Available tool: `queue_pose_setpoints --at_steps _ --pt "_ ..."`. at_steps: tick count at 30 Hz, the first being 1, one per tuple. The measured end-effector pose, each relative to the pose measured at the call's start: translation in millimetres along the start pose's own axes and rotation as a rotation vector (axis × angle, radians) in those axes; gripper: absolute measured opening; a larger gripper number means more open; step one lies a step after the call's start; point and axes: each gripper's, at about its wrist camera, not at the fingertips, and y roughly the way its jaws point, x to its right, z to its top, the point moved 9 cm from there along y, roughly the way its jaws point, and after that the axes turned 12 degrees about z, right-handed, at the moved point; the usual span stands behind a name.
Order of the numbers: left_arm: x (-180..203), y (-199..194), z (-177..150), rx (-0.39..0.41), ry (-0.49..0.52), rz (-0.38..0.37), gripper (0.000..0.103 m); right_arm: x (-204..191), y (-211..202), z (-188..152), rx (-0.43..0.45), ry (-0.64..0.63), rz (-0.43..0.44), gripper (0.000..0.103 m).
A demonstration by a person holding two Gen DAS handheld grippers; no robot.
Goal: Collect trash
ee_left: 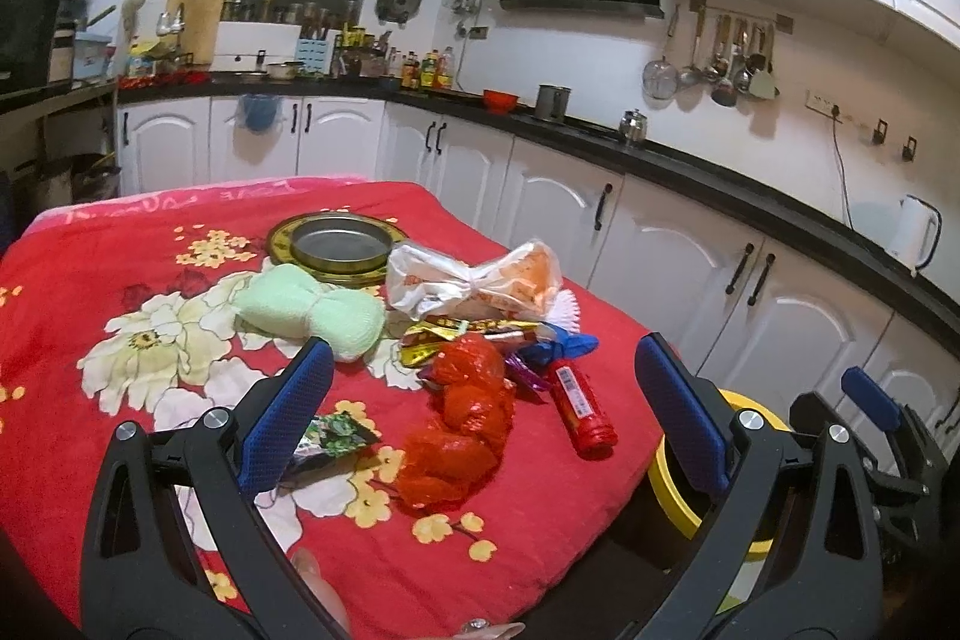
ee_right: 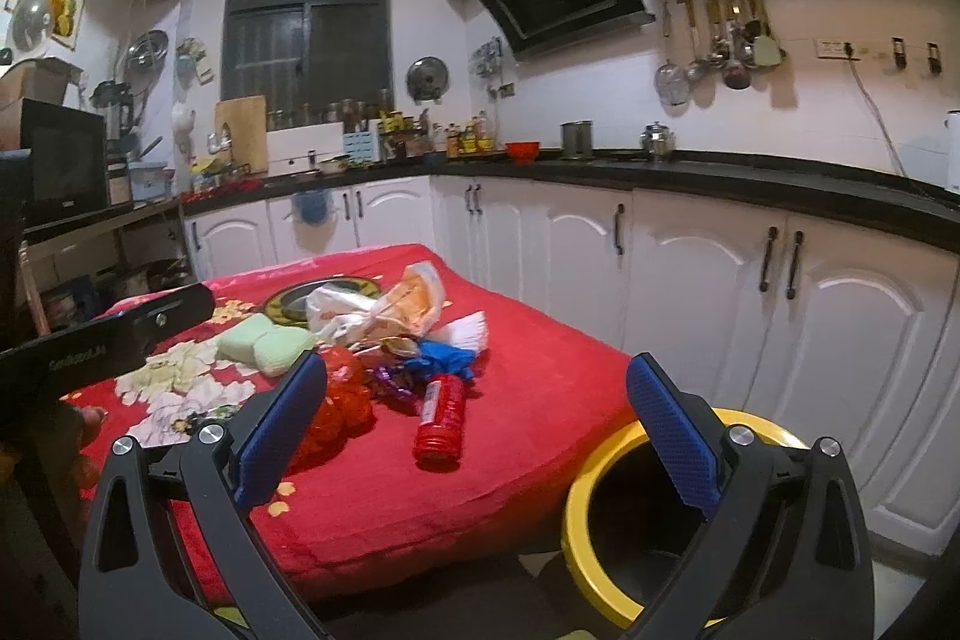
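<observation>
A pile of trash lies on the red flowered tablecloth (ee_left: 120, 244): a crumpled red plastic bag (ee_left: 459, 430), a red tube (ee_left: 581, 409), a white and orange plastic bag (ee_left: 474, 277), shiny wrappers (ee_left: 444, 334) and a dark green packet (ee_left: 336, 436). The red tube (ee_right: 441, 421) and the red bag (ee_right: 345, 406) also show in the right wrist view. A yellow-rimmed bin (ee_right: 600, 490) stands on the floor at the table's right. My left gripper (ee_left: 480, 424) is open over the red bag. My right gripper (ee_right: 474, 436) is open and empty, near the bin and the tube.
A pale green cloth (ee_left: 312, 307) and a round metal tin (ee_left: 339, 244) lie behind the trash. A blue and white brush (ee_right: 456, 346) lies by the wrappers. White cabinets (ee_right: 690, 292) under a black counter run close along the table's right side.
</observation>
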Motion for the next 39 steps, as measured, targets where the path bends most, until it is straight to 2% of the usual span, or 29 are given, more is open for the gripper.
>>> queue_pose_setpoints --at_steps 10,14,18,22,27,31,34,39 --pt "-31.3 18.1 9.0 -0.021 -0.041 0.023 0.092 -24.5 41.8 0.4 -0.105 -0.024 0.128 0.097" --pt "-40.1 32.8 4.3 -0.066 -0.029 0.040 0.092 -19.4 60.0 -1.4 -0.136 -0.056 0.110 0.097" --pt "-38.2 49.8 -6.1 -0.135 -0.032 0.004 0.092 -7.8 79.5 -8.6 -0.175 -0.059 0.095 0.097" --pt "-25.7 61.4 -14.7 -0.172 0.012 -0.032 0.092 7.4 106.1 -24.0 -0.240 -0.037 0.089 0.095" --pt "-6.1 81.0 -28.9 -0.239 0.070 -0.079 0.092 16.5 133.9 -48.0 -0.324 -0.044 0.085 0.079" --pt "6.8 96.4 -40.5 -0.285 0.121 -0.117 0.092 20.8 155.1 -67.5 -0.397 0.007 0.116 0.071" --pt "10.5 108.9 -48.8 -0.332 0.124 -0.128 0.092 20.4 166.4 -76.7 -0.428 0.024 0.140 0.064" --pt "10.3 123.0 -62.8 -0.400 0.128 -0.134 0.074 22.8 178.6 -91.8 -0.482 0.057 0.162 0.049"
